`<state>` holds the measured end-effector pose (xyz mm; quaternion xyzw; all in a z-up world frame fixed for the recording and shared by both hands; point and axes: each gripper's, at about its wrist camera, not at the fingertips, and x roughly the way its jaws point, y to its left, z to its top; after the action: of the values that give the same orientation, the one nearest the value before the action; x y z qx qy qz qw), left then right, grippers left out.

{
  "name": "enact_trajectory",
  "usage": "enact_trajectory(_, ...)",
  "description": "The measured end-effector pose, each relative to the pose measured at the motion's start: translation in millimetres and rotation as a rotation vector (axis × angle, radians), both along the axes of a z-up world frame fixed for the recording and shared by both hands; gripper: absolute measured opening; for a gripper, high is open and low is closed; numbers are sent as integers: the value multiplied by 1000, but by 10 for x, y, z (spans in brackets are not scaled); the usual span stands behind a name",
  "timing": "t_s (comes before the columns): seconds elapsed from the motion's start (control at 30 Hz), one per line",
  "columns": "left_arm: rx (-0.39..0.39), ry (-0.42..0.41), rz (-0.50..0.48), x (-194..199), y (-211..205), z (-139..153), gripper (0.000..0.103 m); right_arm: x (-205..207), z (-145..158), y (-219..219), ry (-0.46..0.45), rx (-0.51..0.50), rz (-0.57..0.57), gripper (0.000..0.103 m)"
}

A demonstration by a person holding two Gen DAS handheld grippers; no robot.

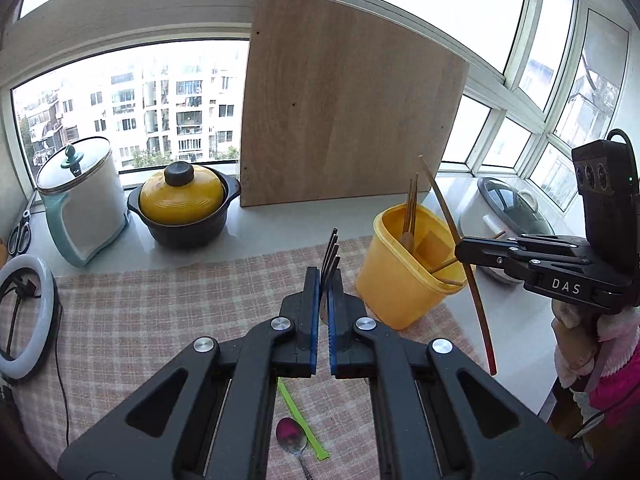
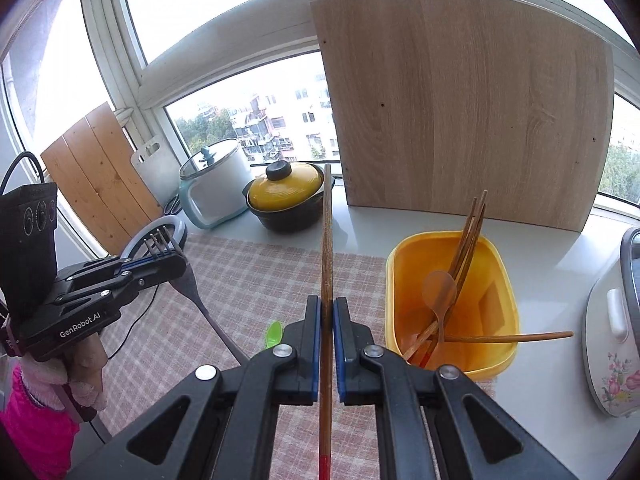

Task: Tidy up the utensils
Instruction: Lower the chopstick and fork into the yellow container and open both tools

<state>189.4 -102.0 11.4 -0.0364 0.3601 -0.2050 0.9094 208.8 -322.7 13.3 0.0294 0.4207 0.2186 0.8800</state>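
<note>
A large pale wooden board (image 2: 460,108) leans upright against the window at the far edge of the desk (image 1: 516,320). A pink-and-white checked cloth (image 1: 160,320) covers the near part of the desk. At far left stand a white pot with a glass lid and teal knob (image 1: 84,200) and, just right of it, a black casserole with a yellow lid (image 1: 182,208). To the right sits a yellow plastic tub (image 2: 452,304), holding wooden chopsticks and a wooden spoon (image 2: 439,292).

The left gripper (image 1: 324,280) has its jaws closed on a metal fork (image 2: 188,276), tines pointing up and away, held above the cloth. The right gripper (image 2: 327,312) has its jaws closed on a long brown wooden chopstick with a red end (image 2: 327,240), held in the air just left of the tub.

On the cloth, near, lie a metal spoon (image 1: 294,438) and, beside it, a green plastic utensil (image 1: 302,420).
</note>
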Motion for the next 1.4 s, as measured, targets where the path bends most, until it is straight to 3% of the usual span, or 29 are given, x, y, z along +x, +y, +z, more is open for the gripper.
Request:
enact_trajectory(0.33, -16, -75, -52, 265, -397, 366, 1, 217, 338, -388, -108, 12, -106, 3)
enact_trajectory(0.67, -18, -107, -72, 493, -745, 481, 1, 485, 312, -545, -154, -19, -194, 3)
enact_trajectory(1.07, 13, -63, -91, 804, -1130, 262, 1, 673, 133, -552, -180, -42, -236, 3)
enact_trajectory(1.4, 22, -8, -94, 910, -1191, 53, 1, 739, -172, -727, -123, -43, -290, 3)
